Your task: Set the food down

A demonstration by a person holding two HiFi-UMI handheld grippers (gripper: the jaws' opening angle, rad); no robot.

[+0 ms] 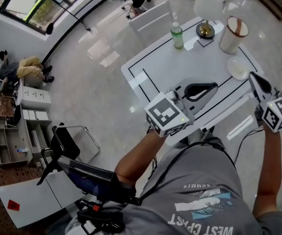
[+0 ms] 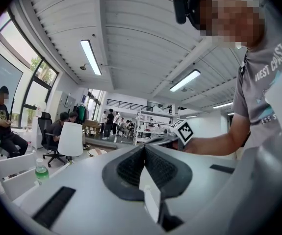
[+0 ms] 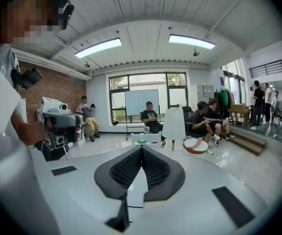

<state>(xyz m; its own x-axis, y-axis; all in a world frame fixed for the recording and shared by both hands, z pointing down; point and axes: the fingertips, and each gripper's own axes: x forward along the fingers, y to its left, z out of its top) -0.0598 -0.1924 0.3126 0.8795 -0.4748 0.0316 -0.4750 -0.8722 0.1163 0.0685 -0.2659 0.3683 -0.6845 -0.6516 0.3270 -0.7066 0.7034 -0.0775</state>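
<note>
Head view, food: I can find no food item anywhere in the frames. It is not in either of my tongs.
Plate: a small white plate (image 1: 238, 67) sits near the right edge of the table (image 1: 170, 62). This is the likeliest resting place, but it is too pale and too small for me to tell whether food lies on it.
Container: a tall white container with a brown rim (image 1: 234, 33) stands just behind the plate. Its contents are not visible.
Right tongs: the right tongs (image 1: 253, 76) have their jaws pressed together with nothing between them, as the right gripper view confirms. The tip is close to the plate but appears to be apart from it and off the table.
Left tongs: the left tongs (image 1: 215, 85) also have their jaws together and are empty. They are held over the near side of the table and touch nothing.
Other items: a green-capped bottle (image 1: 177, 35) and a lamp (image 1: 207, 4) stand at the far side, well apart from both tongs.
Done: in my judgement the set-down is complete or nearly so, since neither tool carries anything and the right one is beside the plate.
Left: I still need to confirm that the food rests securely where it was put, and to draw both tongs clear of the plate without knocking it or the container.
</note>
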